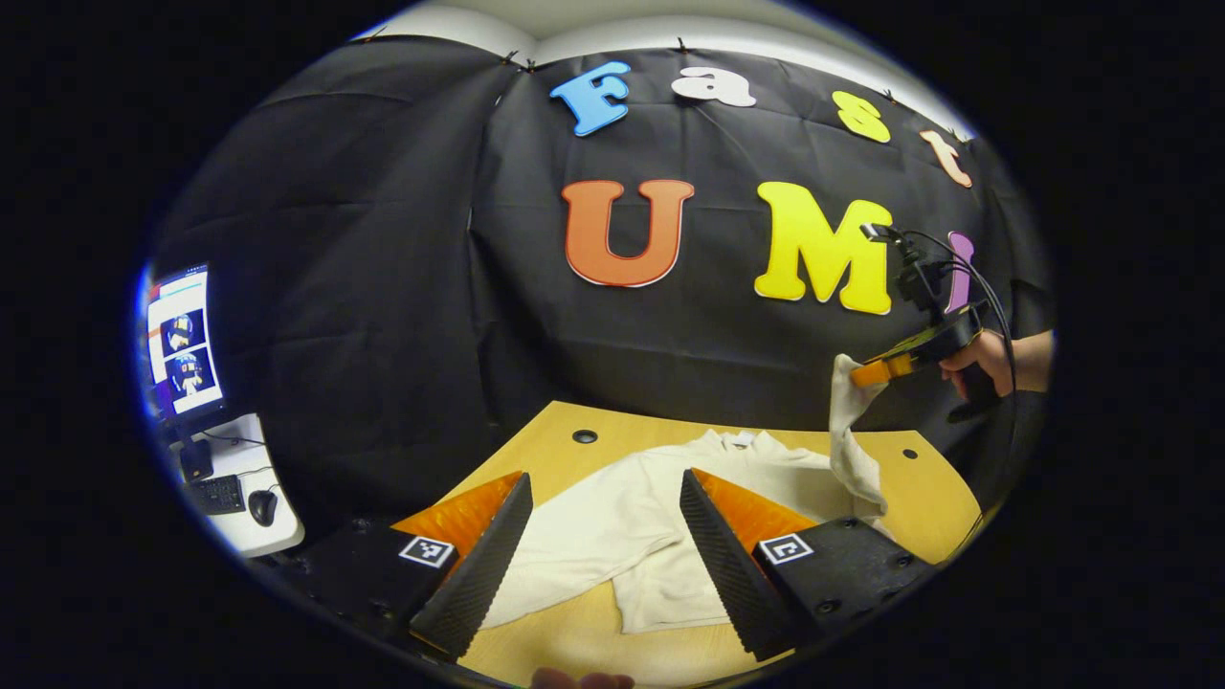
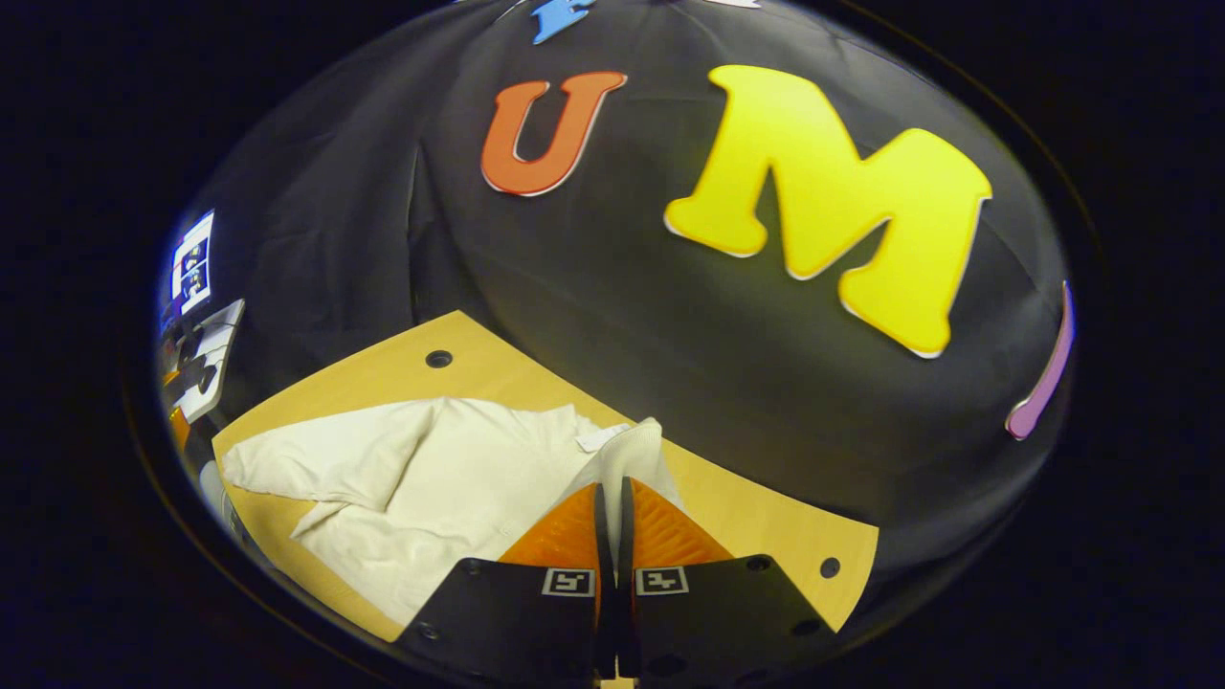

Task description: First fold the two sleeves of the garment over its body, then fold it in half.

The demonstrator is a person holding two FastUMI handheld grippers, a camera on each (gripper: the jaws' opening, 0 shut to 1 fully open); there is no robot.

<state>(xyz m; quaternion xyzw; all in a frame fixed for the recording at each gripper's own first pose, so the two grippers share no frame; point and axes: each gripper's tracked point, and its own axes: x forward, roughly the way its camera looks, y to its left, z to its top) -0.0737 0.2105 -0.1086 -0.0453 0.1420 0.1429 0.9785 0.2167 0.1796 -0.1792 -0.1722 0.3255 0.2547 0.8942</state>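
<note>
A cream long-sleeved garment [image 1: 632, 517] lies spread on the wooden table [image 1: 565, 450], collar toward the booth wall. My left gripper [image 1: 603, 517] hangs open above the garment's near side, holding nothing. Off to the right my right gripper [image 1: 866, 371], held by a hand [image 1: 986, 359], is lifted above the table with one sleeve [image 1: 850, 440] hanging from it. In the right gripper view my right gripper [image 2: 612, 498] is shut on that sleeve's cuff [image 2: 632, 455], and the garment's body [image 2: 450, 488] and other sleeve [image 2: 306, 469] lie flat on the table [image 2: 746, 522] to the left.
A white side desk [image 1: 244, 498] at the left carries a monitor [image 1: 182, 340], a keyboard [image 1: 215, 495] and a mouse [image 1: 263, 505]. The tabletop has small round holes [image 1: 585, 436] near its far edge. The black cloth wall stands close behind the table.
</note>
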